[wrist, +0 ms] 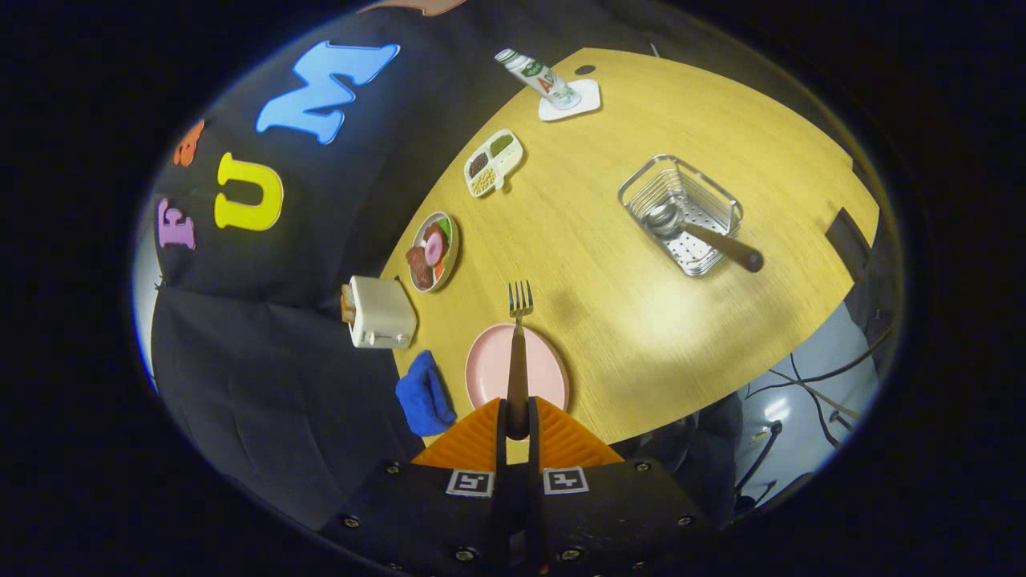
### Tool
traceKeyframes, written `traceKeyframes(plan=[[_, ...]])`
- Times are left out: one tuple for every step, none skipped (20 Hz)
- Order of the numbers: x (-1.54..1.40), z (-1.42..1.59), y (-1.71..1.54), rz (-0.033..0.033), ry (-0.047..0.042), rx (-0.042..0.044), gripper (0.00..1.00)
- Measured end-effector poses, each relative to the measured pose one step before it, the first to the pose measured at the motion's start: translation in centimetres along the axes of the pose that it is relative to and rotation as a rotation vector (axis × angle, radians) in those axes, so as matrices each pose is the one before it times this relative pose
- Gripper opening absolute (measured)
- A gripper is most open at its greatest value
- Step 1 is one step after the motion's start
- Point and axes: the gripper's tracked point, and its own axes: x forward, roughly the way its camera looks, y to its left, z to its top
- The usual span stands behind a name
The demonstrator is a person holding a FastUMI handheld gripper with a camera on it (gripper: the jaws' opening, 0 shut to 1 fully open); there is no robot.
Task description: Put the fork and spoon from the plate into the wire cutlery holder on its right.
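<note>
Gripping the fork (519,353) by its dark handle: the gripper (518,425) has its two orange fingers (473,441) closed in on the handle end, one pad each side, so it reads as a firm pinch, nearly shut with only the handle's width between them.

Landmark = pink plate (541,361). Fork sits above it, apparently lifted clear, handle crossing the plate's middle and tines past its far rim. Long axis runs straight out along the fingers, tines pointing away from the gripper toward the far side of the table (641,320). Holding at the handle end makes sense: it leaves the whole working length free to go into the holder.

Wire cutlery holder (681,212) is well to the right of the plate and further back. Spoon (697,228) is already in it, bowl down inside the basket, dark handle leaning out over the near-right rim. So spoon done, fork is the remaining half.

My read: next move needs a swing right and a tip-down so the tines enter the basket beside the spoon bowl. Risk is knocking the spoon handle.
</note>
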Motion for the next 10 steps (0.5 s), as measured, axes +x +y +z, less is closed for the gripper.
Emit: traceKeyframes(plan=[[-0.866,0.705,-0.404,0.00104,-0.02797,0.01707,0.08],[-0.712,0.653,-0.416,0.00042,-0.02342,0.01185,0.08],[-0.908,0.801,-0.475,-0.00144,-0.02794,0.01333,0.08],[-0.694,0.649,-0.452,-0.00193,-0.02307,0.01093,0.08],[-0.695,0.689,-0.480,-0.00240,-0.02361,0.01105,0.08],[-0.711,0.456,-0.461,-0.00061,-0.02056,0.01014,0.08],[-0.773,0.451,-0.400,-0.00046,-0.02208,0.01302,0.08],[-0.610,0.416,-0.421,0.00041,-0.01461,0.01428,0.08],[-0.582,0.273,-0.287,0.00291,-0.01243,0.01763,0.08],[-0.480,0.200,-0.378,0.00118,-0.00857,0.02007,0.08]])
